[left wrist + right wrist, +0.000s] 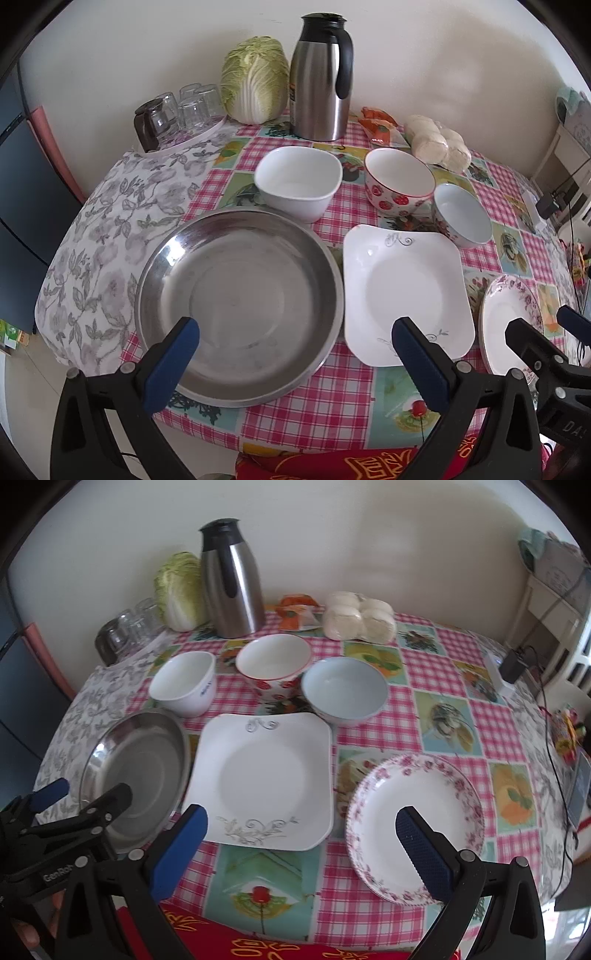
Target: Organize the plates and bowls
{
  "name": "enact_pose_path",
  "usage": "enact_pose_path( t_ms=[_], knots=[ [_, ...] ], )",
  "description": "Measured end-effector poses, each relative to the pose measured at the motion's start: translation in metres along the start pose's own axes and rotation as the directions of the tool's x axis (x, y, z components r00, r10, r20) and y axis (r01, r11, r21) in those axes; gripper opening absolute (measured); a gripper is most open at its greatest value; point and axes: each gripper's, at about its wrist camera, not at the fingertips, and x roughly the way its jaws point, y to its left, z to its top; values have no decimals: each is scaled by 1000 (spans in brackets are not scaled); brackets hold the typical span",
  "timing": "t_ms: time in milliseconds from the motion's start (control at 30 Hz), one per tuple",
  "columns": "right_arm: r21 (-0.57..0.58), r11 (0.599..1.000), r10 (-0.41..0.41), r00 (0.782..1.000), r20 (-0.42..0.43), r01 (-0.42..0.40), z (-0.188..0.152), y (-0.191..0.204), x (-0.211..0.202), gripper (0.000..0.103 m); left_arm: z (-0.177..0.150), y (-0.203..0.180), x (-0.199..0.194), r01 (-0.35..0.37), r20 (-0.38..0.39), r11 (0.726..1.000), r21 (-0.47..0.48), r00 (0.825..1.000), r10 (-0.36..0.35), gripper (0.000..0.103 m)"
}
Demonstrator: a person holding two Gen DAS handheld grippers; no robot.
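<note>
Along the near side of the table stand a steel basin (240, 306), a white square plate (406, 291) and a pink-flowered round plate (413, 812). Behind them are a white square bowl (299, 181), a strawberry-patterned bowl (399, 184) and a pale blue bowl (343, 690). My left gripper (295, 332) hovers open over the near rims of the basin and the square plate, holding nothing. My right gripper (301, 819) is open between the square plate and the flowered plate, also holding nothing. The two grippers sit side by side at the table's front edge.
At the back stand a steel thermos (321, 77), a cabbage (255, 81), upturned glasses on a tray (177, 110), a bag of buns (358, 616) and an orange snack packet (297, 613). A charger with cables (513, 664) lies far right. Red cloth (258, 941) hangs at the front edge.
</note>
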Motion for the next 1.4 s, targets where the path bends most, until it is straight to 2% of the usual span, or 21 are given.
enact_pose_path(
  t_ms=[100, 233, 433, 633, 733, 833, 867, 900, 967, 1000, 1067, 1133, 1200, 1333, 1400],
  knots=[
    [-43, 998, 37, 999, 7, -37, 7, 13, 1, 103, 1, 11, 2, 11, 3, 1000, -19, 1000, -11, 103],
    [-151, 988, 47, 998, 33, -42, 18, 41, 3, 103, 4, 41, 6, 50, 14, 995, -88, 999, -49, 103],
    [-200, 970, 139, 990, -4, -137, 33, 71, 25, 102, 6, 108, 10, 41, 64, 971, -234, 998, -26, 103],
    [-224, 952, 205, 978, -51, -211, 41, 96, 53, 95, -3, 169, 15, 27, 140, 935, -354, 990, 24, 103],
    [-229, 944, 227, 971, -73, -238, 41, 107, 70, 86, -9, 190, 20, 10, 185, 925, -379, 981, 65, 103],
    [-181, 933, 292, 948, -125, -311, 41, 111, 94, 76, -13, 205, 37, 25, 129, 917, -399, 991, 29, 103],
    [-158, 928, 316, 938, -145, -337, 40, 113, 102, 70, -15, 208, 42, 31, 124, 912, -410, 992, 23, 103],
    [-136, 923, 336, 925, -178, -361, 39, 115, 114, 65, -17, 210, 48, 21, 112, 911, -412, 993, 28, 103],
    [-138, 919, 337, 919, -206, -369, 37, 120, 127, 52, -20, 209, 62, -20, 72, 915, -402, 996, 54, 102],
    [-149, 921, 326, 921, -212, -360, 38, 123, 132, 51, -22, 208, 67, -20, 61, 915, -403, 997, 48, 101],
    [-151, 921, 325, 923, -206, -358, 40, 126, 139, 47, -26, 208, 80, 1, 38, 912, -410, 999, 16, 87],
    [-137, 921, 334, 921, -202, -364, 45, 127, 146, 43, -28, 206, 92, 2, 7, 910, -414, 1000, 1, 79],
    [-132, 920, 341, 919, -200, -370, 49, 129, 153, 41, -30, 204, 101, 11, -7, 910, -414, 1000, -15, 76],
    [-130, 930, 315, 927, -205, -345, 54, 130, 164, 37, -32, 200, 108, 29, -21, 915, -403, 999, -40, 60],
    [-122, 930, 316, 924, -217, -347, 55, 128, 169, 33, -32, 199, 111, 39, -26, 916, -398, 998, -53, 54]
  ],
)
